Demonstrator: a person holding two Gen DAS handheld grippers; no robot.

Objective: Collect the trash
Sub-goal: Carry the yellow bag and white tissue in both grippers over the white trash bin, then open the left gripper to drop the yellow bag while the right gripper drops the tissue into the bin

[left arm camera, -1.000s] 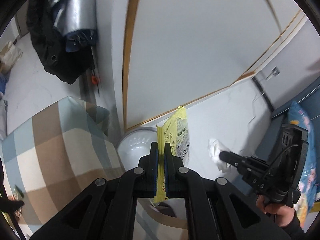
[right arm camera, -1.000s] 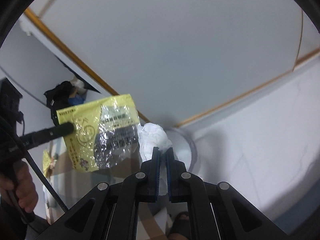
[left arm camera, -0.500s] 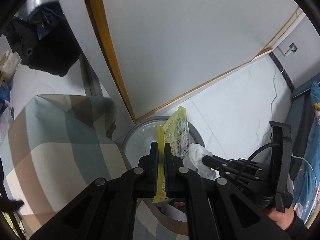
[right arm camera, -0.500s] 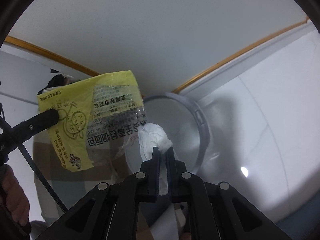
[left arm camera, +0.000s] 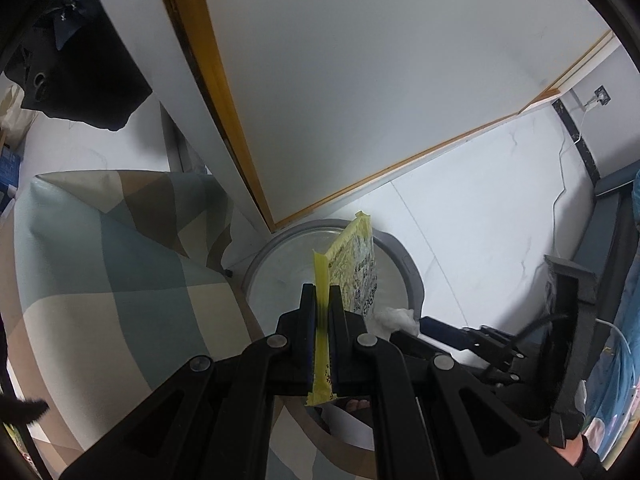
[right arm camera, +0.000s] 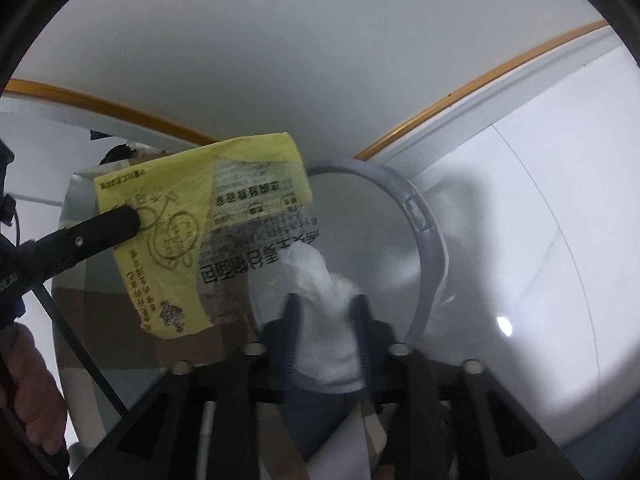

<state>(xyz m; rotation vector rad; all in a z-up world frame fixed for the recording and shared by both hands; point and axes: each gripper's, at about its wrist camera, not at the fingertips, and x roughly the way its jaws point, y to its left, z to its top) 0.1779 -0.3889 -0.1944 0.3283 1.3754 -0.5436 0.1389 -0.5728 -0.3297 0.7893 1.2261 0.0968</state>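
Observation:
My left gripper (left arm camera: 322,294) is shut on a yellow snack wrapper (left arm camera: 354,270) and holds it over a grey round trash bin (left arm camera: 404,258) lined with a clear bag. In the right wrist view the wrapper (right arm camera: 192,232) hangs at the left of the bin (right arm camera: 424,216). My right gripper (right arm camera: 325,304) has its fingers spread apart, with a crumpled white tissue (right arm camera: 320,292) lying loose between them above the bin. The tissue (left arm camera: 394,318) also shows in the left wrist view beside the right gripper's fingers (left arm camera: 444,330).
A checked cloth-covered table (left arm camera: 104,280) stands left of the bin. A white wall with a wooden skirting (left arm camera: 400,164) runs behind the bin. A black coat (left arm camera: 80,80) hangs at the far left. A blue bed edge (left arm camera: 616,216) lies at the right.
Both grippers have moved down over the bin. My right gripper's fingers have spread apart, and the tissue sits loose between them. My left gripper still clamps the wrapper.

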